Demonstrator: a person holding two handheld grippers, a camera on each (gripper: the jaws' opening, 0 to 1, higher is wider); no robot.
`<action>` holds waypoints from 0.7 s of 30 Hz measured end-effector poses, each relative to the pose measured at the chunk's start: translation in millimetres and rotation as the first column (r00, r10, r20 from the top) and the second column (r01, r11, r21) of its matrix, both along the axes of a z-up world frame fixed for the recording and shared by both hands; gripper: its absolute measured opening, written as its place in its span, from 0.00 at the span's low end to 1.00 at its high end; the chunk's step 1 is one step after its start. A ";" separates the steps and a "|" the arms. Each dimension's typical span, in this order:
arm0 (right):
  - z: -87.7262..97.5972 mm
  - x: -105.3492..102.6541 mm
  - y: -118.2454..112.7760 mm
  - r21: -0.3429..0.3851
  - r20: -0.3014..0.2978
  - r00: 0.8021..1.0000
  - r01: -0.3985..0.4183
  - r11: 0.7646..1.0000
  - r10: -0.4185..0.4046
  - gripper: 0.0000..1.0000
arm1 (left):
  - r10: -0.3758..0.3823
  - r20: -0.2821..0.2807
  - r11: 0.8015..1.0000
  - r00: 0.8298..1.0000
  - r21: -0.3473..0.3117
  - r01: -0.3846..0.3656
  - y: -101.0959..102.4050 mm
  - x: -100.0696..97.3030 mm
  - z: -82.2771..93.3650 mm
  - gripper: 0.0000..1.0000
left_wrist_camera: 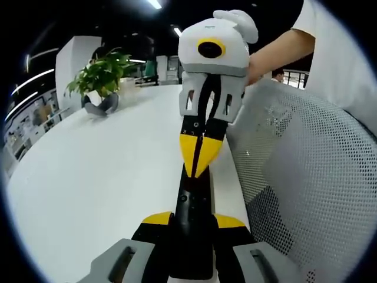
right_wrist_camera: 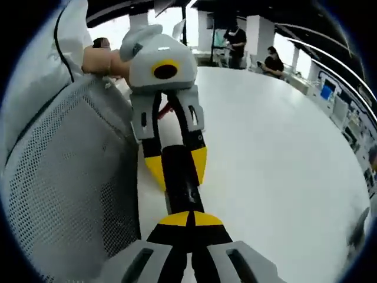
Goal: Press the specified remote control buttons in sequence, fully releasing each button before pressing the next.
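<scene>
A slim black remote control [left_wrist_camera: 194, 206] lies lengthwise between my left gripper's [left_wrist_camera: 193, 221] yellow-tipped jaws, which are shut on its sides above the white table [left_wrist_camera: 106, 177]. From the far side my right gripper [left_wrist_camera: 200, 160] points at it, jaws shut, its yellow tips resting on the remote's upper face. In the right gripper view the right gripper [right_wrist_camera: 189, 219] stands shut at the bottom with its tips on the near end of the remote control [right_wrist_camera: 181, 177]. The left gripper [right_wrist_camera: 177, 166] clamps the remote from beyond.
A grey mesh chair back [left_wrist_camera: 300, 177] [right_wrist_camera: 65, 177] stands close beside the table edge. A potted plant [left_wrist_camera: 101, 79] stands at the table's far left. A person's arm [left_wrist_camera: 277, 50] holds the right gripper. People sit at the far end of the table [right_wrist_camera: 271, 62].
</scene>
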State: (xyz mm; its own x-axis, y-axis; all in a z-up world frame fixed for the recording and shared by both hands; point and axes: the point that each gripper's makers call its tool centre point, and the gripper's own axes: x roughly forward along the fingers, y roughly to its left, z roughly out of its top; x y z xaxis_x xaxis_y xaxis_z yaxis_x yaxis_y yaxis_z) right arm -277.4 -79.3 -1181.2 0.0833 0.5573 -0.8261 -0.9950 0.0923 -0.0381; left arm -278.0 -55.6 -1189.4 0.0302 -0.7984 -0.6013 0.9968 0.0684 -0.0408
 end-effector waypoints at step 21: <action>-2.8 1.7 0.3 -0.066 0.011 0.998 0.067 0.996 -0.066 0.00 | 0.003 -0.004 1.000 1.000 -0.005 -0.004 -0.1 -0.3 -0.4 0.25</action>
